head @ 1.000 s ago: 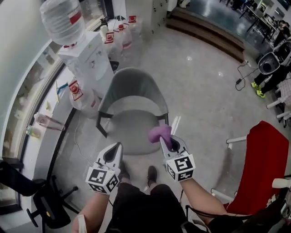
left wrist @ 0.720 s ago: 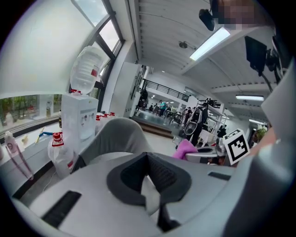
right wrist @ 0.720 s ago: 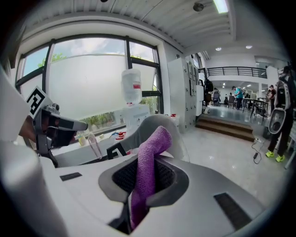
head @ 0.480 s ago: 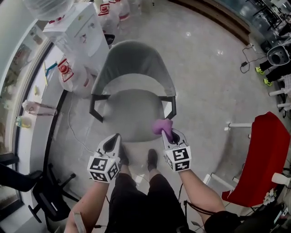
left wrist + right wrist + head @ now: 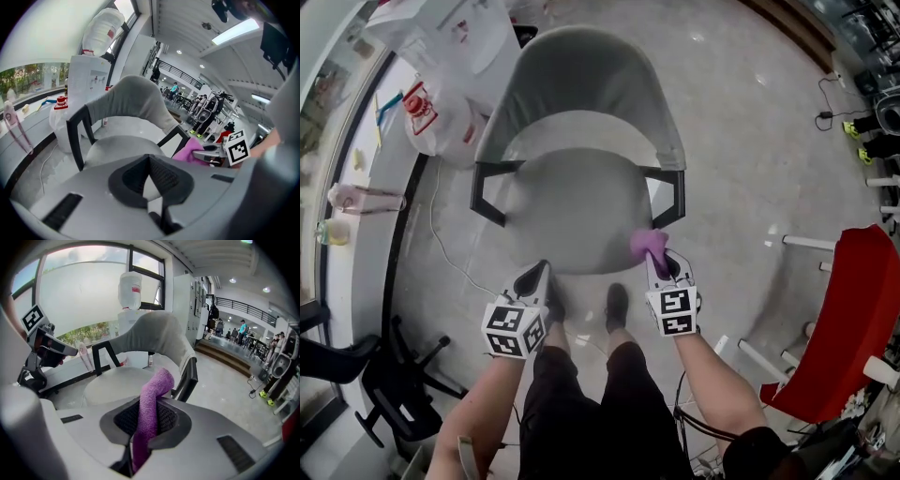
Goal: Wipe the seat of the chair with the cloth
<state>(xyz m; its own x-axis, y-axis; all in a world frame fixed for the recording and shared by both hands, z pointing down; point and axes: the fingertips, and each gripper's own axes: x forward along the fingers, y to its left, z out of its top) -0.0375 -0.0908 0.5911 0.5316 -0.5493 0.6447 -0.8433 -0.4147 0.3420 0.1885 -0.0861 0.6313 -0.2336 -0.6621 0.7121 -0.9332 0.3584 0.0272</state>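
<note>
A grey armchair stands in front of me, its round seat (image 5: 572, 211) bare and its curved back (image 5: 586, 80) on the far side. My right gripper (image 5: 659, 265) is shut on a purple cloth (image 5: 648, 245) that sticks up past the seat's front right edge, beside the black armrest (image 5: 670, 197). In the right gripper view the cloth (image 5: 151, 411) rises from between the shut jaws, with the seat (image 5: 122, 383) beyond. My left gripper (image 5: 537, 277) hangs shut and holding nothing just off the seat's front left edge; its view looks over the seat (image 5: 122, 145).
A water dispenser (image 5: 445, 28) and plastic bags (image 5: 441, 117) stand at the chair's back left. A cable (image 5: 441, 253) runs over the floor at left. A red chair (image 5: 844, 328) is at right and a black office chair base (image 5: 394, 384) at lower left. My shoes (image 5: 617, 307) are under the seat's front.
I have come closer to the chair and look more steeply down on it. Both grippers have moved forward to the seat's front edge, the right one still holding the cloth.
</note>
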